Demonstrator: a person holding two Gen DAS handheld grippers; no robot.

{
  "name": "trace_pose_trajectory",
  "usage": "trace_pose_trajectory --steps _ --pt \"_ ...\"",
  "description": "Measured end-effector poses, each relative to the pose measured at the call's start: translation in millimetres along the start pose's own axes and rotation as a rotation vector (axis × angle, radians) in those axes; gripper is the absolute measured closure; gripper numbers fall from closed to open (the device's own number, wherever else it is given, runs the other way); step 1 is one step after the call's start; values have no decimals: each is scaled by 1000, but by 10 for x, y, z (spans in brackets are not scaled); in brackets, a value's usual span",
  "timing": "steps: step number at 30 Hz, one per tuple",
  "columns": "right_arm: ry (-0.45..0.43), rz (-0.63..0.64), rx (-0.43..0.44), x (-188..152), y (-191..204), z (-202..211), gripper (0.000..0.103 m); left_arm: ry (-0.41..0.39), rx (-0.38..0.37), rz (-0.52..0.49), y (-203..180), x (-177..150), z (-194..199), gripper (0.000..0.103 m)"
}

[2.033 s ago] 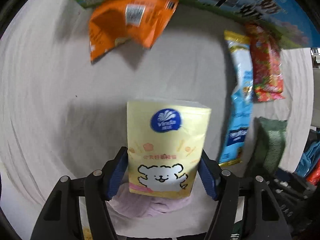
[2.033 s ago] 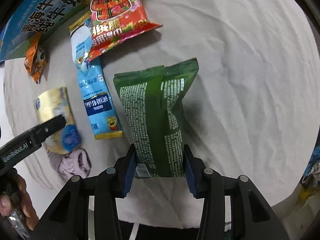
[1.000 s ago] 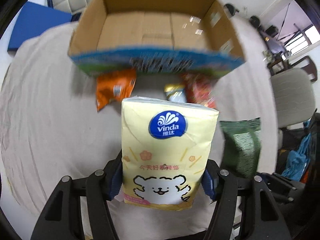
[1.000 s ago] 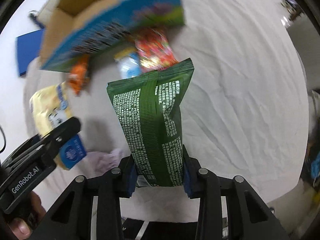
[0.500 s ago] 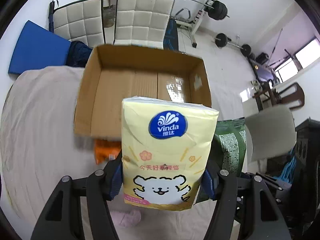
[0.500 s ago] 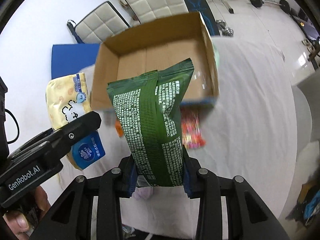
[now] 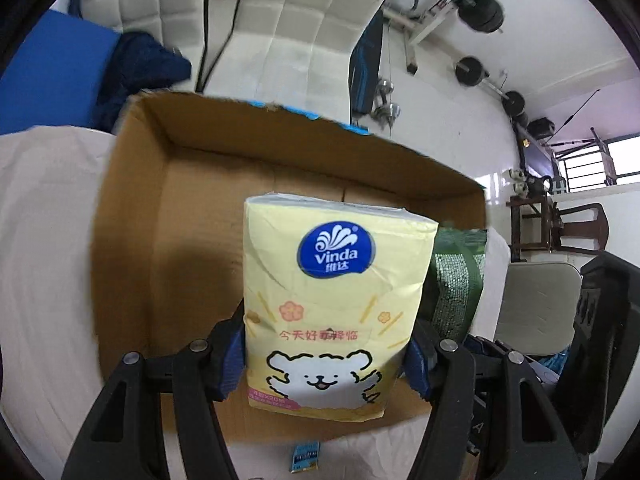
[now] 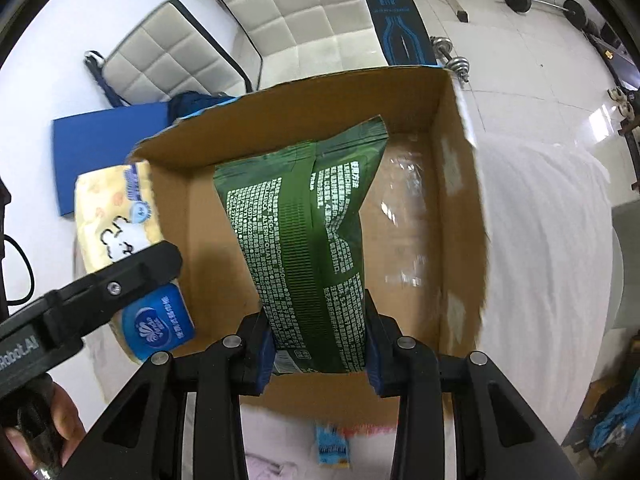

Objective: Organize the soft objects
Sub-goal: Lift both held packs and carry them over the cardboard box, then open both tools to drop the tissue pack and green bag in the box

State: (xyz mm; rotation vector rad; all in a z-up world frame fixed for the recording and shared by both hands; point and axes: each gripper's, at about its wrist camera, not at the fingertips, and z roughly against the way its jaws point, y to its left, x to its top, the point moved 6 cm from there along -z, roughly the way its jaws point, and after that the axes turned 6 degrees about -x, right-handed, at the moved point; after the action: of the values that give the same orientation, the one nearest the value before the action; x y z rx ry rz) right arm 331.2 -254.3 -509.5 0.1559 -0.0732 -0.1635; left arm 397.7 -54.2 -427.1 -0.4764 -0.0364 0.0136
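Nearest the lens in the left wrist view, the left tool [image 7: 326, 354] was clamped on the yellow tissue pack [image 7: 332, 304], its blue pads pressing both sides of the pack low in the middle of the frame. In the right wrist view the right tool [image 8: 320, 348] was likewise clenched on the green pouch [image 8: 308, 248], which stood up from the lower centre.

A second earlier both packs had hung over the cloth-covered counter [image 8: 552, 264], with the loose snack packets below them and the cardboard box [image 7: 132, 240] only at the top of each frame. Now the box filled the middle of both views, its bare brown floor lying directly behind the two held items, and only a sliver of a blue packet [image 8: 332, 446] showed at the bottom edge. Beyond the box stood white quilted chairs [image 8: 304, 12].

That shift suggests the carry was nearly over: both soft items looked placed for lowering and release into the empty box.
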Motion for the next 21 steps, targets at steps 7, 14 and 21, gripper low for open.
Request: trace_pose_trajectory --steps 7,14,21 --pt "66 0 -66 434 -40 -625 65 97 -4 20 176 242 -556 41" --pt "99 -8 -125 629 -141 -953 64 173 43 -32 101 299 -870 41" --pt "76 27 -164 708 -93 -976 35 183 112 -71 -19 272 -837 30"
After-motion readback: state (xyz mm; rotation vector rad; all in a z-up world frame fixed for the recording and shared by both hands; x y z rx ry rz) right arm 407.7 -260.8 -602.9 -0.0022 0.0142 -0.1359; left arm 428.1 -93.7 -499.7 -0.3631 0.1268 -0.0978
